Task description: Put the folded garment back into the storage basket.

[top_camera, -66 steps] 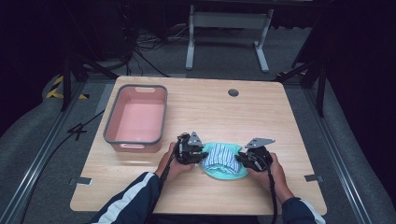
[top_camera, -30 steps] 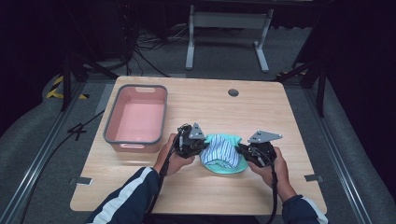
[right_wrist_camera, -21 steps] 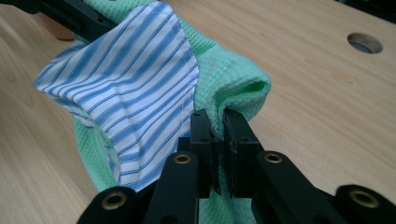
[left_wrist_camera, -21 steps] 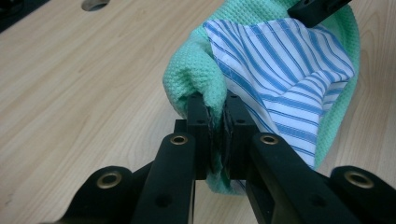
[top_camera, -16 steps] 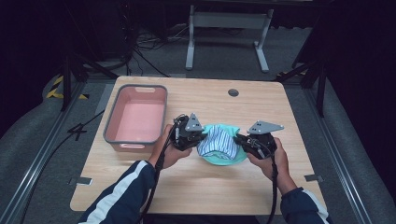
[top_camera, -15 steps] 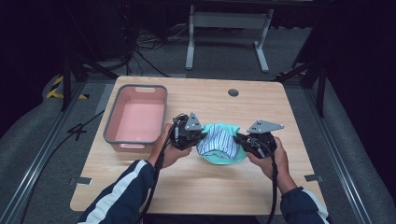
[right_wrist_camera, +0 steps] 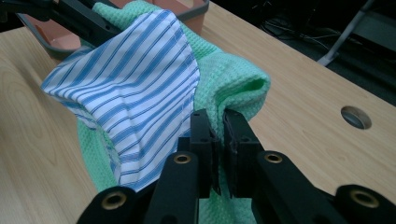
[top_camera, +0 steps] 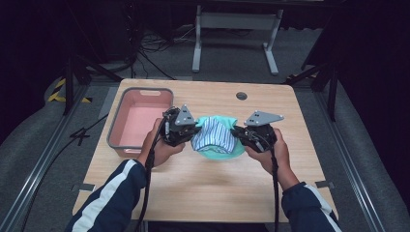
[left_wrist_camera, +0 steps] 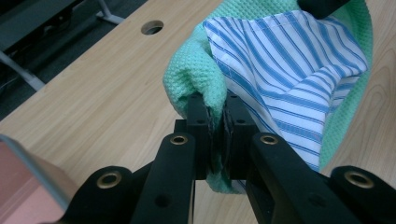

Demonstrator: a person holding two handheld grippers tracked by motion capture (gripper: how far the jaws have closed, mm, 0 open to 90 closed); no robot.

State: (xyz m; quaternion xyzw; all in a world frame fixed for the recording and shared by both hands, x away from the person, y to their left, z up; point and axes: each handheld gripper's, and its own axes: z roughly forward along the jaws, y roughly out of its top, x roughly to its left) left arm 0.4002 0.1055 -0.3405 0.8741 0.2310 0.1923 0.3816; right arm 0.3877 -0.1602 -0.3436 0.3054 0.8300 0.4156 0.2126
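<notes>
Near the front of the table (top_camera: 208,188), the person's two hands hold the grippers level with each other, with a cloth bundle slung between them. The left gripper (left_wrist_camera: 217,128) has its jaws pressed together on a fold of the green cloth (left_wrist_camera: 189,77), right beside the striped cloth (left_wrist_camera: 299,70). The right gripper (right_wrist_camera: 217,135) likewise pinches a green fold where the striped piece meets it. In the high view the bundle (top_camera: 216,136) sits at the table's middle, its long axis running left to right between the grippers; the green cloth cups underneath like a shallow sling and the striped cloth lies inside it, opening upward. Whether the bundle's underside touches the table I cannot tell. To the left, just beyond the left hand (top_camera: 162,145), the pink bin (top_camera: 140,123) stands with its long side running away from the person; its floor looks bare. Farther back a round hole (top_camera: 241,95) marks the tabletop. Compared with two seconds ago, the grippers have moved away from the person and spread a little apart, and the bundle, then flatter and nearer the front edge, now sits higher and closer to the bin's near corner.
</notes>
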